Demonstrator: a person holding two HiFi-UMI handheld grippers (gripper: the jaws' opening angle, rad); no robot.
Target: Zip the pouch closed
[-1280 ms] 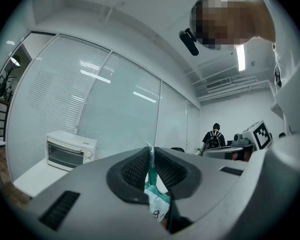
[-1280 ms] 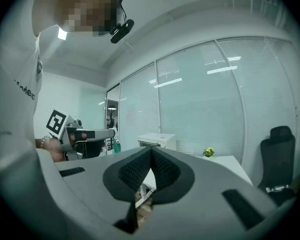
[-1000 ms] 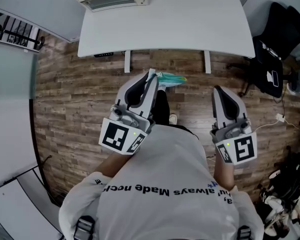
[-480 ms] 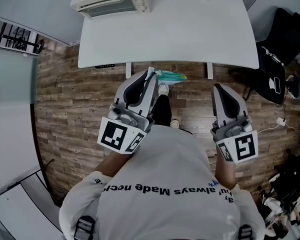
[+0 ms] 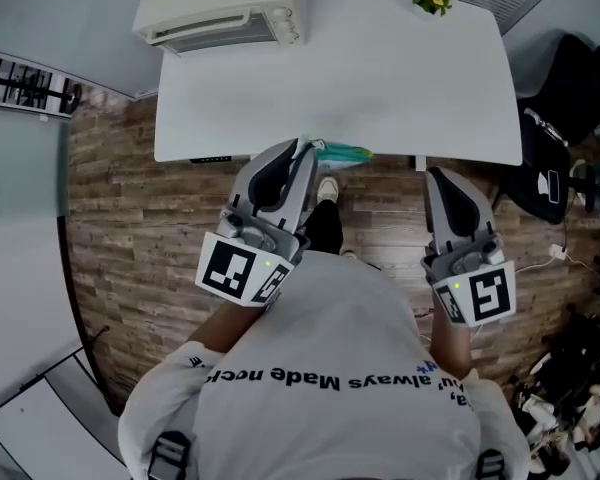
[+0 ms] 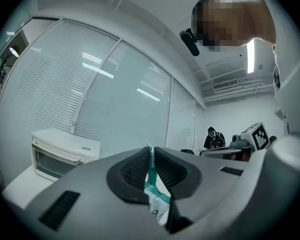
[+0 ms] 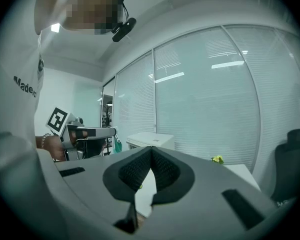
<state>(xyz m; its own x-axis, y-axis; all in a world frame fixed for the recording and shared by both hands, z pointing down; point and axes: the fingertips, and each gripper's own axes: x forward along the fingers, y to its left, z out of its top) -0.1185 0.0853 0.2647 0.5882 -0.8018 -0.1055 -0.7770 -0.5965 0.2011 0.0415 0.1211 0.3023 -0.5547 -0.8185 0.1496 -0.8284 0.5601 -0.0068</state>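
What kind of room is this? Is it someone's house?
Most likely an office or a lab, not a house. There is a plain white desk, walls of glass with blinds, and a black chair beside the desk.

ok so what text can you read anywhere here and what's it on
"Made", "always": on the white shirt; its other words are lost in folds.
Print on the pouch: too small to read.
Label on the oven: too blurred to read.
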